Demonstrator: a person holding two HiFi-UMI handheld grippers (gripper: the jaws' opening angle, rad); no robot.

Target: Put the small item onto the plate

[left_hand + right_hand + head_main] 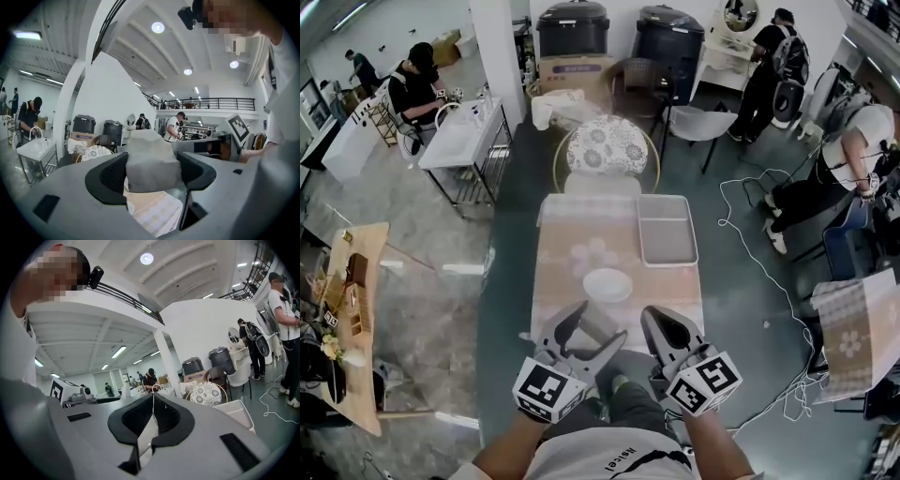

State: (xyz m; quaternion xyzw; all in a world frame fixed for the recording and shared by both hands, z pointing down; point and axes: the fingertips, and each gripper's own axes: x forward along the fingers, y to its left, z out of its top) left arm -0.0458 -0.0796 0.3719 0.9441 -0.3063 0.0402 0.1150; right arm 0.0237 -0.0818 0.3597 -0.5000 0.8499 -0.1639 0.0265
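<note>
Between the jaws of my left tongs [151, 174] sits the small item [152, 159], a grey, matte lump, pinched across its middle. I judge it light and perhaps soft, so a gentle mid-body hold suits. It hangs over the surface's [558, 246] near edge, just short of the plate [607, 284]. My right tongs [152, 414] are clenched, empty.

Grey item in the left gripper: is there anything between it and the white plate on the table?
Nothing visible does. The left gripper holds the grey item over the near edge of the table; the white plate lies just ahead. The grey tray sits farther back on the right, off that path.
</note>
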